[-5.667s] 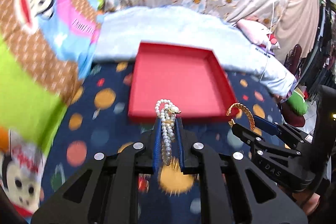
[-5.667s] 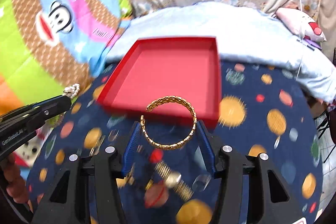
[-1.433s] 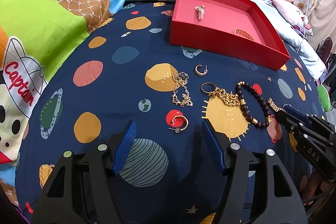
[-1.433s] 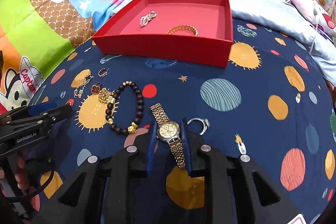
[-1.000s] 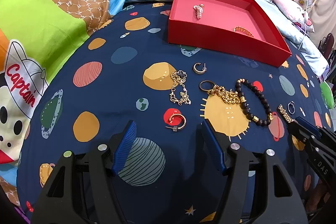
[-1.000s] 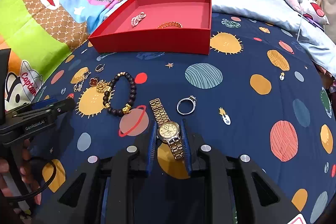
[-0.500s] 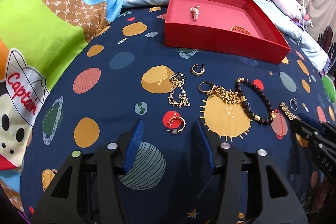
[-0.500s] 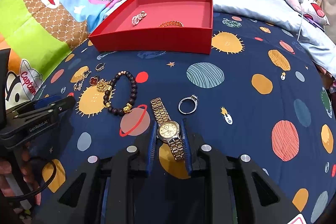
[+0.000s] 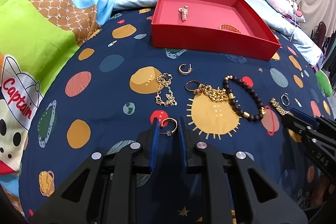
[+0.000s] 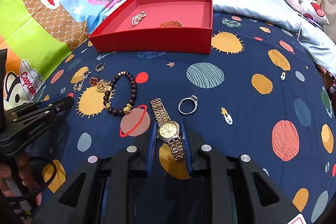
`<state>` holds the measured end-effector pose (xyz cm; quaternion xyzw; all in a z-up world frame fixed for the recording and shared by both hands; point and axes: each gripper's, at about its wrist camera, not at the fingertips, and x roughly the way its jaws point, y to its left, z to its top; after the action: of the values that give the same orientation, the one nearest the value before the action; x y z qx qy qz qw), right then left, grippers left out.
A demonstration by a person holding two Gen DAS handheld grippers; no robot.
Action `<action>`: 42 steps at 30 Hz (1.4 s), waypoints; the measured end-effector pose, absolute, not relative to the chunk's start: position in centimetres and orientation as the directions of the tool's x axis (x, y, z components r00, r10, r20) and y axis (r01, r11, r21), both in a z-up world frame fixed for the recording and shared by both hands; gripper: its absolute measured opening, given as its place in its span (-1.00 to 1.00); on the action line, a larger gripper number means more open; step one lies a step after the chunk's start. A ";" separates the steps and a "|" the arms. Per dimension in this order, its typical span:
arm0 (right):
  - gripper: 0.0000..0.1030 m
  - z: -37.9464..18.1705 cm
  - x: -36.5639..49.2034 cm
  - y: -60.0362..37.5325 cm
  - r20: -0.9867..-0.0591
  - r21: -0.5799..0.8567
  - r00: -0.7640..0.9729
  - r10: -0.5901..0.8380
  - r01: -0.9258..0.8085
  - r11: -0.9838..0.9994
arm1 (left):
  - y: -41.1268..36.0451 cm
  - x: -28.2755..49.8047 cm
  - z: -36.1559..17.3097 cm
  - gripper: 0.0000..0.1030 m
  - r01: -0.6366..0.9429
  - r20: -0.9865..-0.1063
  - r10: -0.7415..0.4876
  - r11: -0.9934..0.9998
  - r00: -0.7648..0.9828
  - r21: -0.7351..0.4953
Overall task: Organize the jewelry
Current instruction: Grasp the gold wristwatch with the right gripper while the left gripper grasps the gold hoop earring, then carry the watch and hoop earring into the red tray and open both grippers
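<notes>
Change since earlier: both pairs of jaws left the red tray (image 9: 210,43) area, where they carried a pearl strand and a gold bangle, and came down to the loose pieces; left jaws have narrowed markedly over the last second.
Bed: jewellery lies on a navy planet-print bedspread (image 9: 100,85); no worktop in view.
Red tray: far side of the bedspread; holds the pearl strand (image 9: 183,12) and gold bangle (image 9: 230,27).
Right gripper (image 10: 169,135): jaws close either side of the gold watch (image 10: 168,129), at or near contact with the case; firm clamp cannot be confirmed.
Gold watch: flat on the bedspread; band runs roughly along the fingers, so the case sits crosswise between the jaws.
Left gripper (image 9: 169,129): jaws narrowly apart, flanking the gold hoop earring (image 9: 169,123); not yet pinched.
Gold hoop earring: flat, directly ahead between the fingertips, post pointing to the left finger.
Key relation: each piece lies within its own jaws; the tray is straight ahead, well apart.
Judgement: closing and lifting come next; the thin hoop could slip.
Remaining: beaded bracelet (image 10: 121,96), chains, silver ring (image 10: 188,105).
</notes>
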<state>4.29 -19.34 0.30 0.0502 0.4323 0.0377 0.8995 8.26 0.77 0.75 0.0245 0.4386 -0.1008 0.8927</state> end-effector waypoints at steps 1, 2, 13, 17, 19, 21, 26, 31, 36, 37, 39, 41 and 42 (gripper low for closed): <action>-0.58 0.3 4.2 -19.4 -0.773 0.126 0.625 0.110 -0.019 0.992 | 0.8 8.2 0.9 -0.67 0.202 -0.788 -0.163 0.978 0.594 -0.049; -0.58 0.4 4.2 -19.5 -0.772 0.131 0.626 0.110 -0.014 0.991 | 0.8 8.0 1.3 -0.67 0.203 -0.785 -0.165 0.978 0.597 -0.051; -0.58 5.6 4.6 -21.6 -0.704 0.154 0.703 0.105 0.006 0.988 | 0.4 9.0 8.2 -0.67 0.232 -0.705 -0.212 0.970 0.677 -0.069; -0.58 8.5 6.8 -22.9 -0.659 0.159 0.745 0.100 0.008 0.987 | -0.3 11.5 11.2 -0.67 0.255 -0.666 -0.253 0.962 0.702 -0.097; -0.58 10.0 8.2 -23.6 -0.636 0.170 0.764 0.106 0.005 0.985 | -0.8 12.8 12.4 -0.67 0.269 -0.653 -0.269 0.958 0.708 -0.102; -0.58 11.1 9.7 -24.2 -0.618 0.193 0.778 0.119 0.004 0.981 | -1.8 14.4 13.4 -0.67 0.287 -0.640 -0.280 0.953 0.716 -0.096; -0.58 12.7 14.8 -25.0 -0.597 0.224 0.792 0.124 0.016 0.974 | -3.8 18.6 13.9 -0.66 0.307 -0.638 -0.280 0.949 0.717 -0.071; -0.58 12.8 19.6 -24.2 -0.602 0.208 0.790 0.117 0.013 0.978 | -4.8 22.4 12.3 -0.67 0.302 -0.672 -0.276 0.950 0.687 -0.082; -0.58 10.7 23.3 -22.8 -0.633 0.191 0.764 0.127 -0.005 0.982 | -5.1 24.8 9.5 -0.66 0.283 -0.720 -0.267 0.954 0.641 -0.103; -0.58 10.3 23.7 -22.6 -0.639 0.185 0.759 0.124 -0.006 0.983 | -5.0 25.1 9.2 -0.66 0.278 -0.727 -0.265 0.955 0.634 -0.105; -0.58 9.4 24.7 -22.4 -0.654 0.174 0.748 0.116 0.000 0.985 | -5.1 25.6 8.3 -0.66 0.271 -0.739 -0.258 0.957 0.622 -0.106; -0.58 8.5 25.4 -22.5 -0.669 0.170 0.735 0.110 0.007 0.985 | -5.3 26.1 7.6 -0.66 0.267 -0.749 -0.253 0.958 0.612 -0.104; -0.58 8.1 25.7 -22.6 -0.678 0.167 0.727 0.109 0.007 0.986 | -5.3 26.2 7.2 -0.65 0.266 -0.754 -0.252 0.958 0.606 -0.106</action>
<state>25.68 -22.57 8.07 0.0790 0.3686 0.0276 0.9258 26.19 -5.31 7.22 0.0082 0.4194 -0.1444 0.8962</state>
